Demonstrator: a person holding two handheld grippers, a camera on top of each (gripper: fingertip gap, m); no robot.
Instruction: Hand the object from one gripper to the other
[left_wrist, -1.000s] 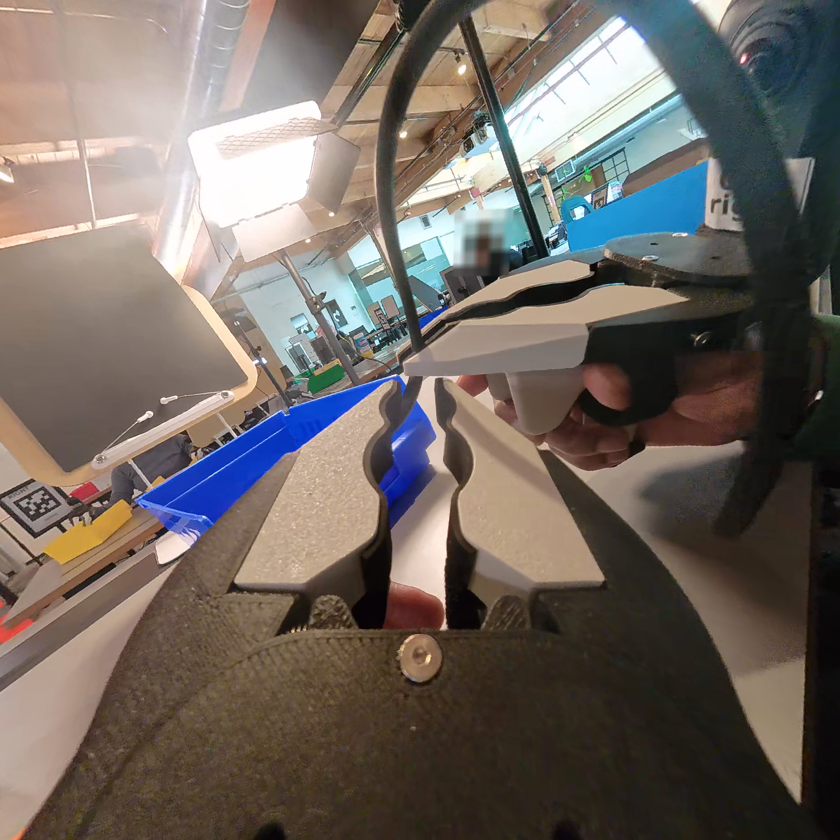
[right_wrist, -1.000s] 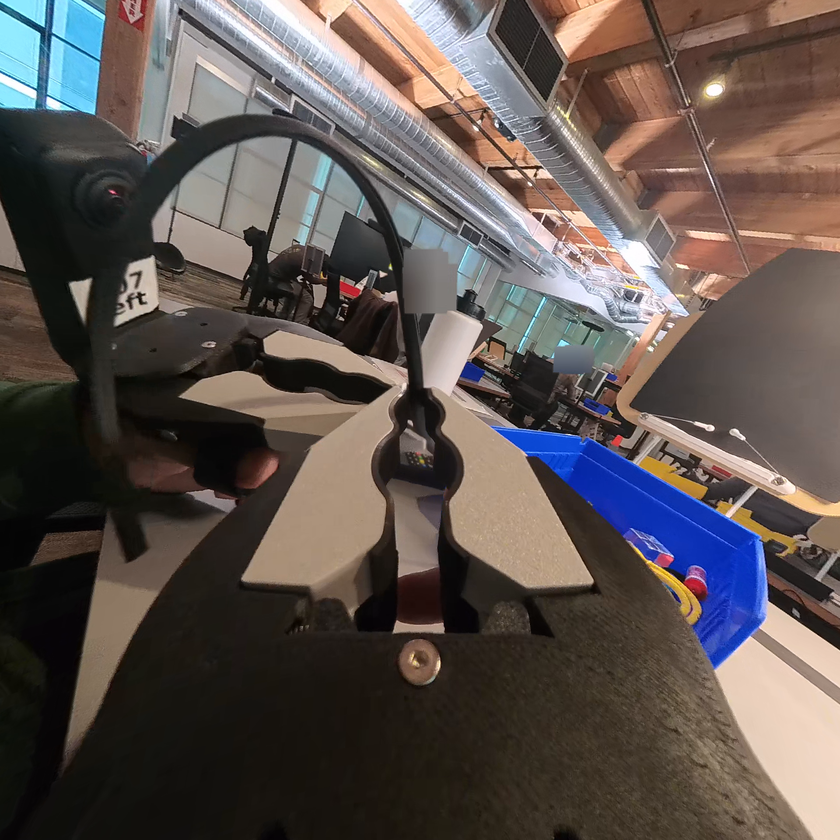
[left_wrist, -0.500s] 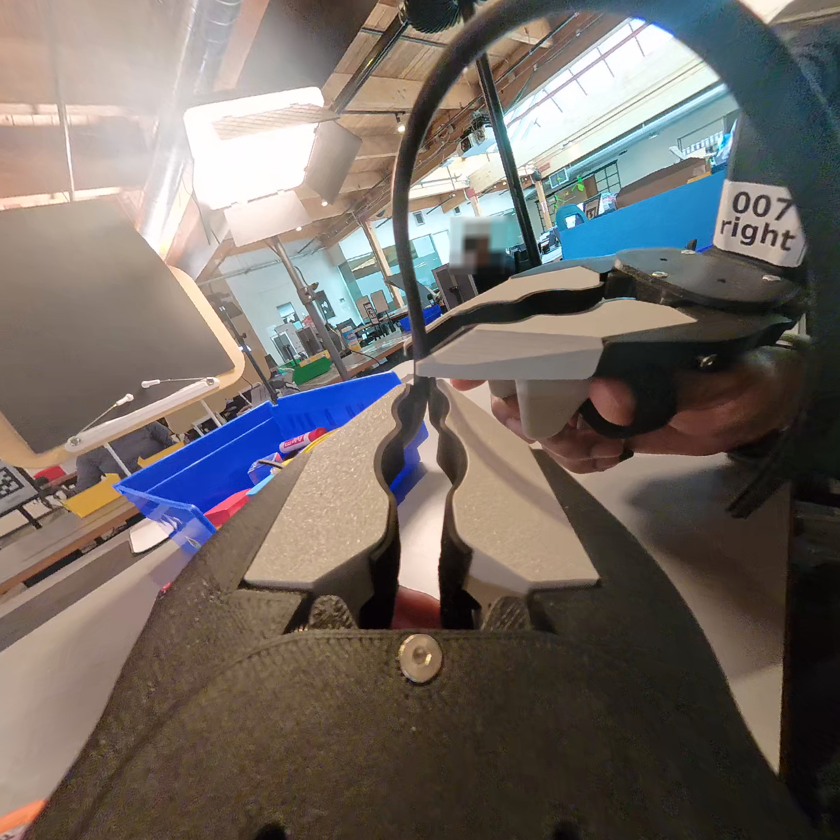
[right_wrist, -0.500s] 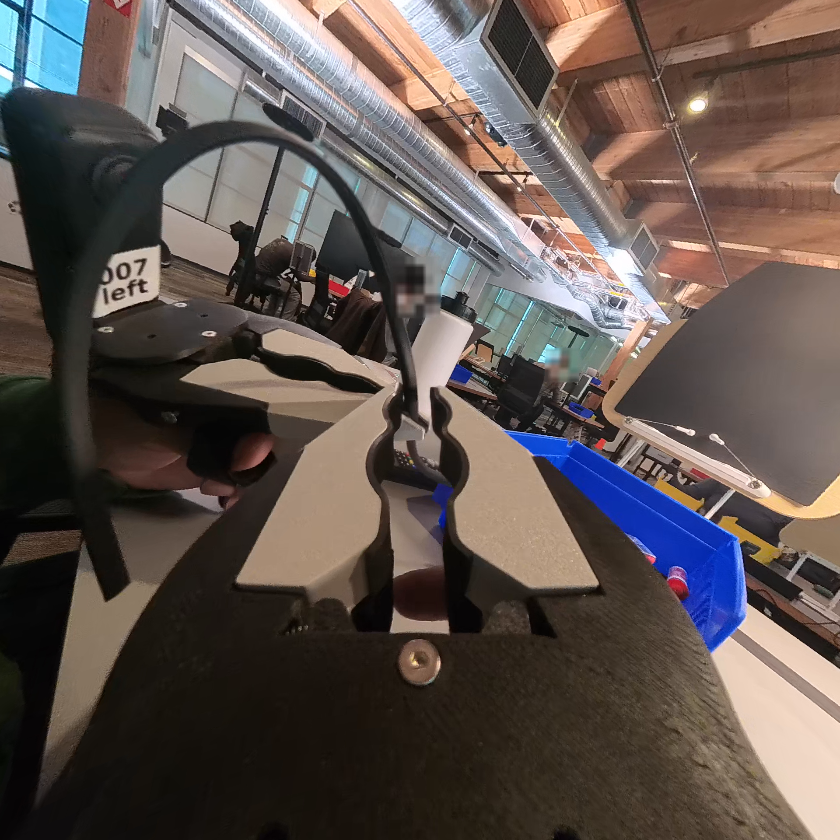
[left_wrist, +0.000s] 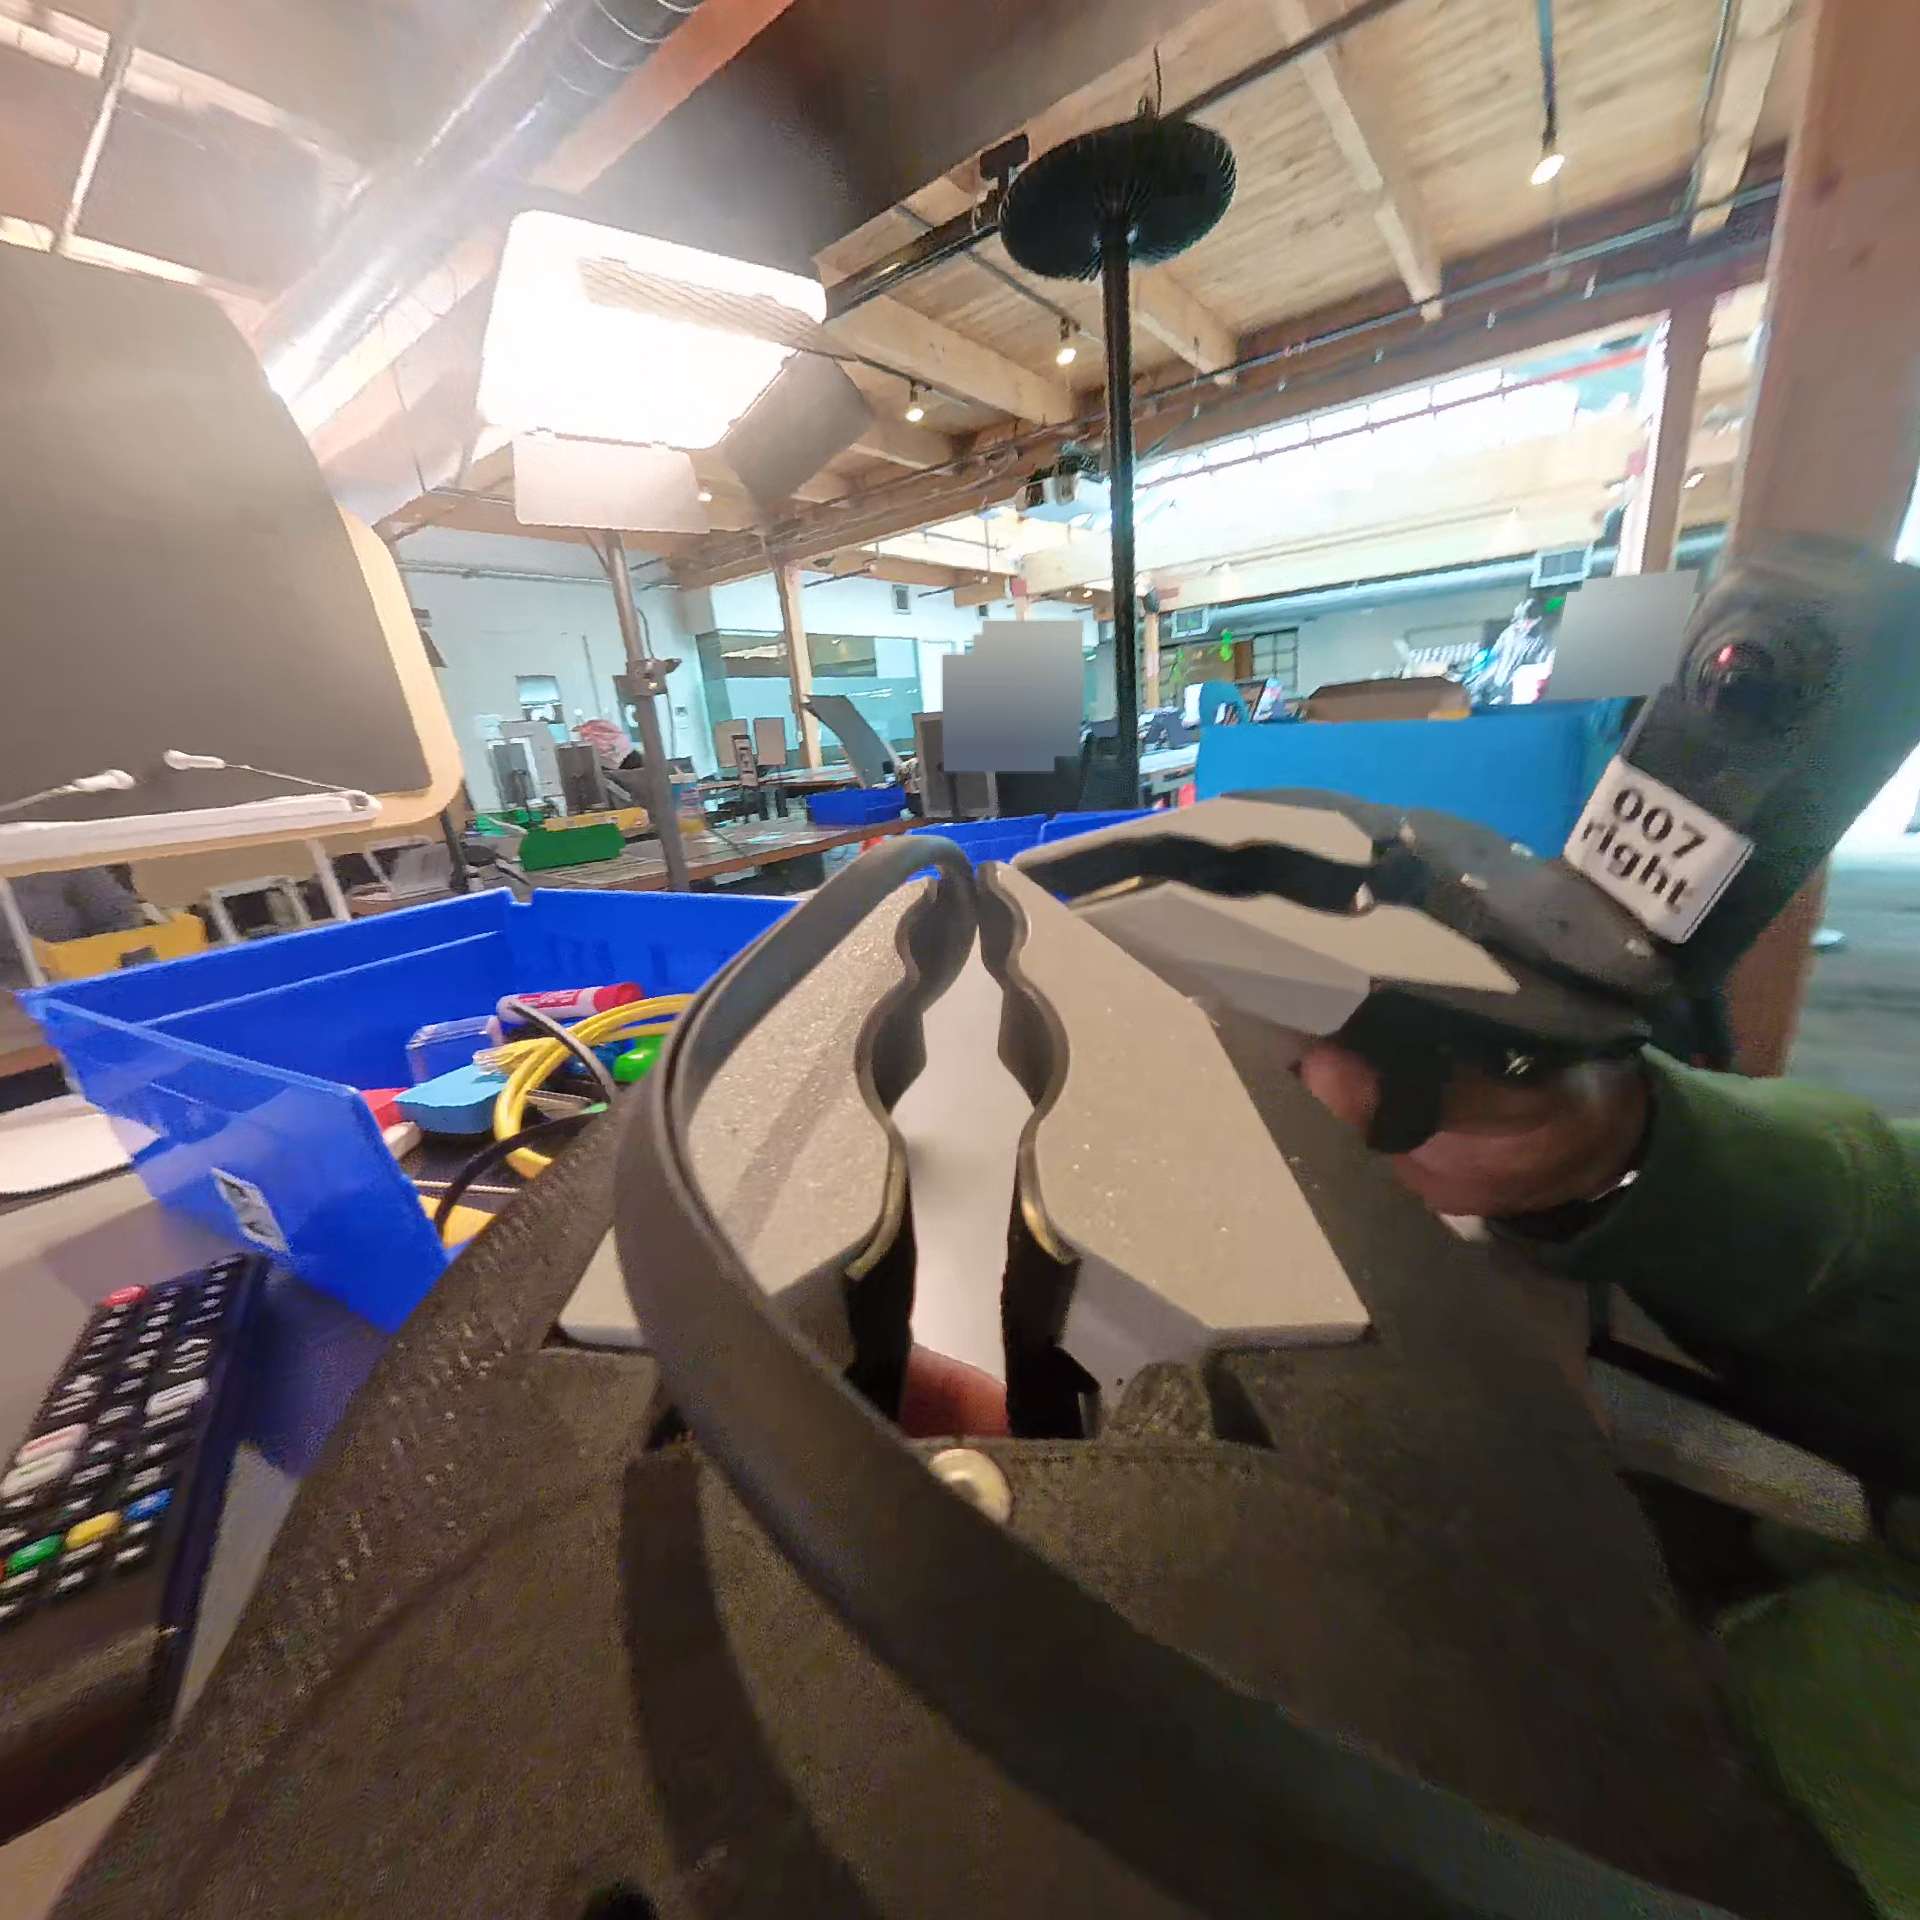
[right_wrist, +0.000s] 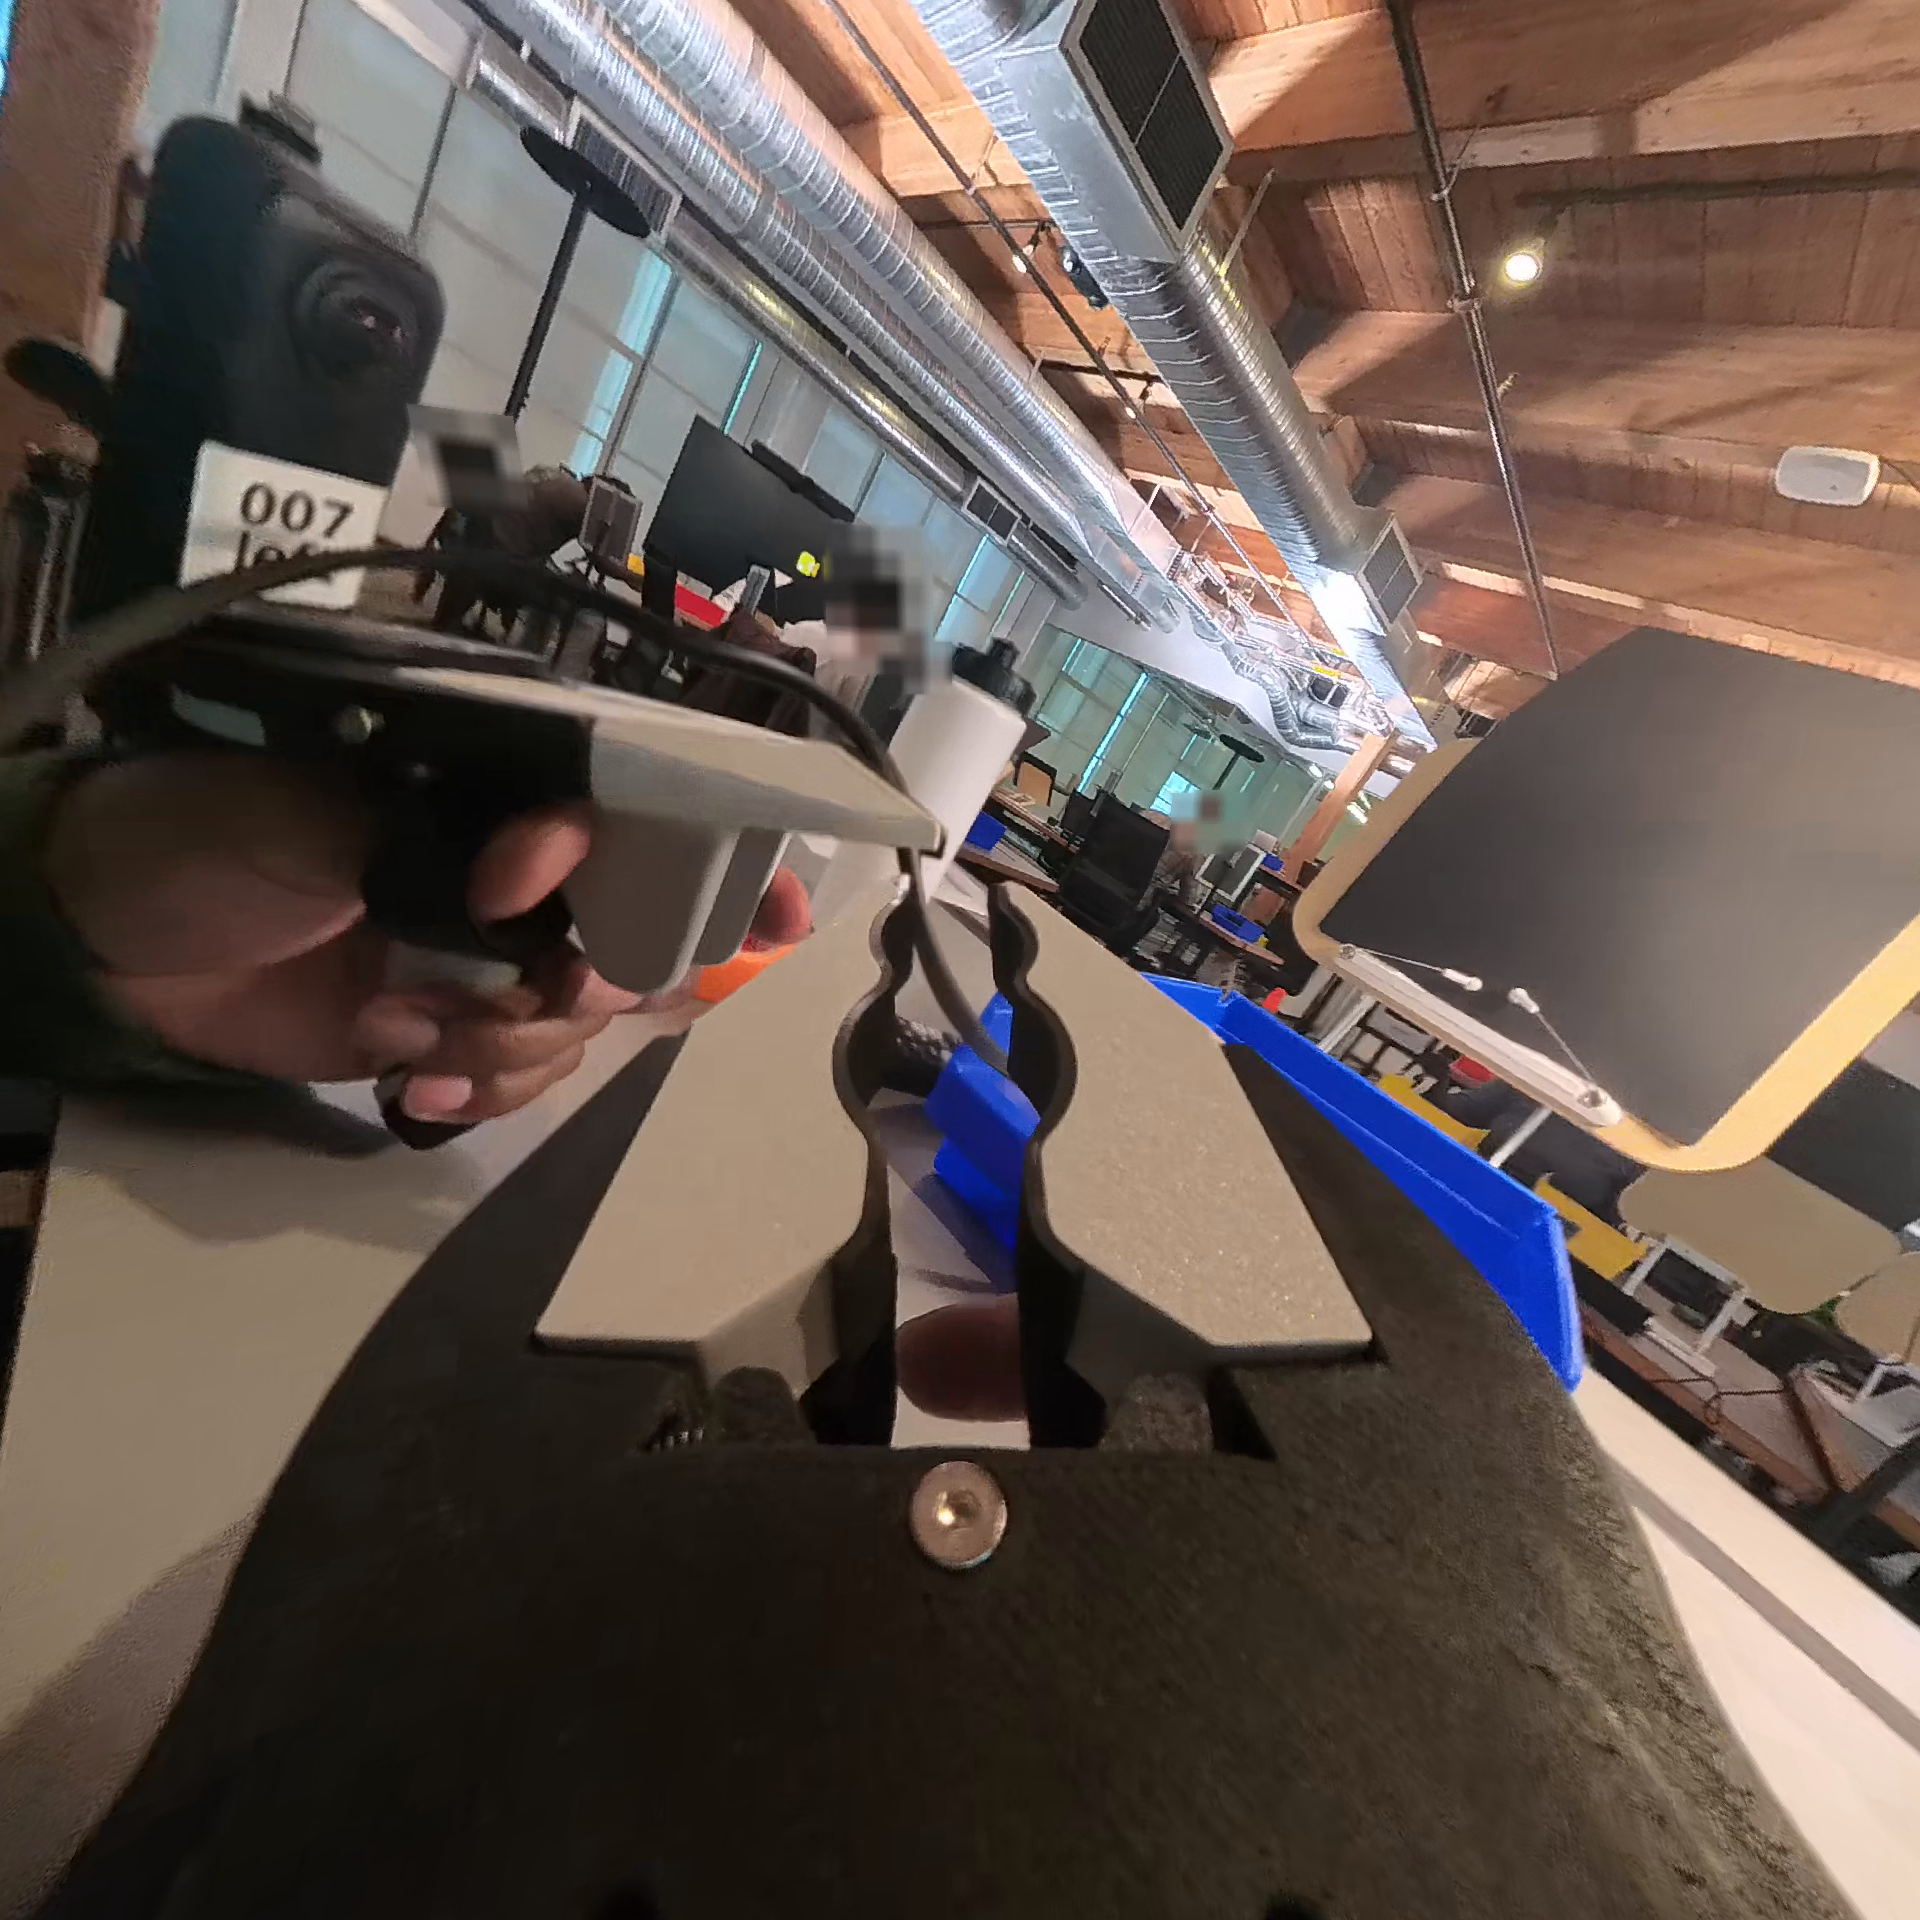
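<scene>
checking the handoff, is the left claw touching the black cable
Touching. The left wrist view shows the left claw with its tips pinched shut on the black cable, no gap between them.

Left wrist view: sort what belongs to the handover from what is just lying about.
Part of the job:
- black cable, pinched at the tip of the left tongs
- right tongs, jaws apart, close beside

Just lying about:
- blue bin
- yellow cable and marker inside the bin
- remote control on the table
</scene>
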